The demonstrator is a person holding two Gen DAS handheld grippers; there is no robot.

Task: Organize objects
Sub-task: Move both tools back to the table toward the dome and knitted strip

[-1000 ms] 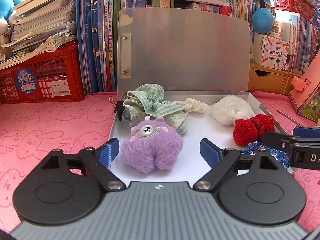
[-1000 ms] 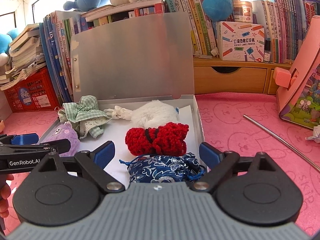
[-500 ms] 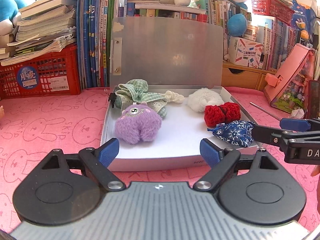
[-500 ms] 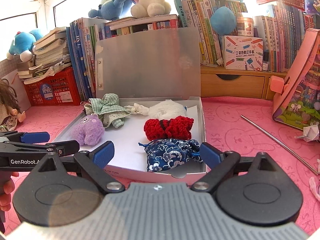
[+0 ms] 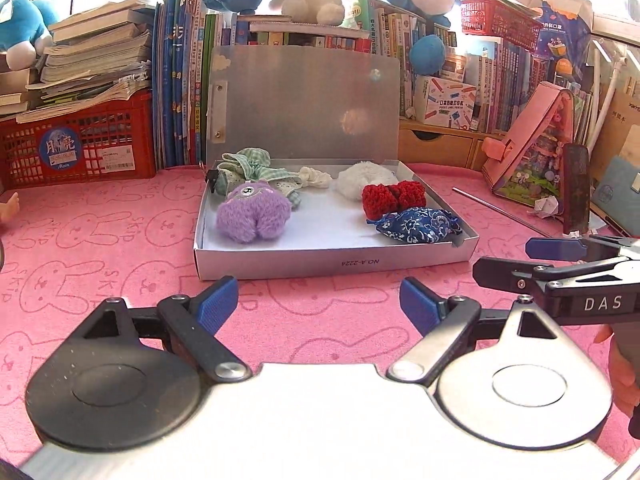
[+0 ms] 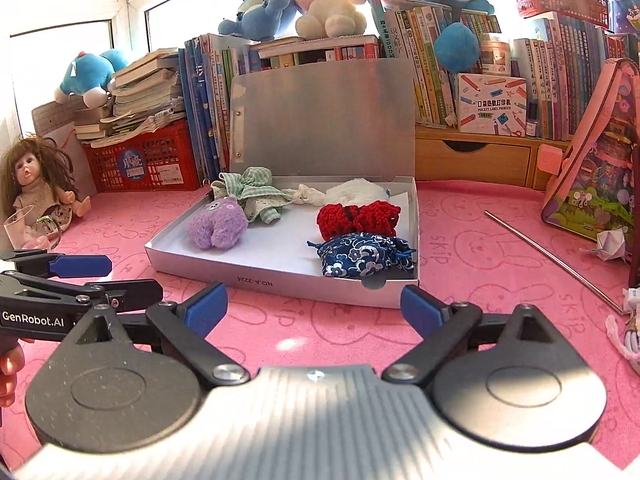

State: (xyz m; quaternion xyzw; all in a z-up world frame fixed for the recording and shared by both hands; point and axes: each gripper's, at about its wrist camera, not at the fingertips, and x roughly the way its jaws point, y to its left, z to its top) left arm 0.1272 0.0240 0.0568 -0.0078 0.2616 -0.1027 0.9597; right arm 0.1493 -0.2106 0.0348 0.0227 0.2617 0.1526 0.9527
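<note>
We hold both grippers low over the pink bunny-print mat (image 5: 100, 240), in front of the shallow silver box (image 5: 336, 266), w/ its lid (image 5: 304, 104) standing upright against the books behind.

Left gripper (image 5: 319, 300): blue pads spread wide, nothing btwn them, just mat below. It sits just short of the box's front wall, not touching. Right gripper (image 6: 314, 306): pads also spread wide, empty, near the box's front right corner, apart from it. Each gripper shows side-on in the other's view, at the frame edge; a bit of hand is visible behind each.

Inside the box, all items lie on the white floor:
- purple fuzzy monster plush (image 5: 253, 218), left side, toward the front.
- green gingham cloth bundle (image 5: 252, 168), back left, touching the plush from behind.
- small white knotted cloth (image 5: 314, 178), back middle.
- white fluffy ball (image 5: 362, 178), back right.
- red crochet bow (image 5: 394, 199), right, just in front of the fluffy ball.
- blue floral drawstring pouch (image 5: 416, 226), front right, touching the bow & close to the right wall.

Around: red crate (image 5: 80, 148) w/ stacked papers at left, a doll (image 6: 36, 188) sitting at far left in the right wrist view, a thin metal rod (image 6: 552, 258) lying on the mat right of the box, a pink toy house (image 6: 596, 172) at far right.
</note>
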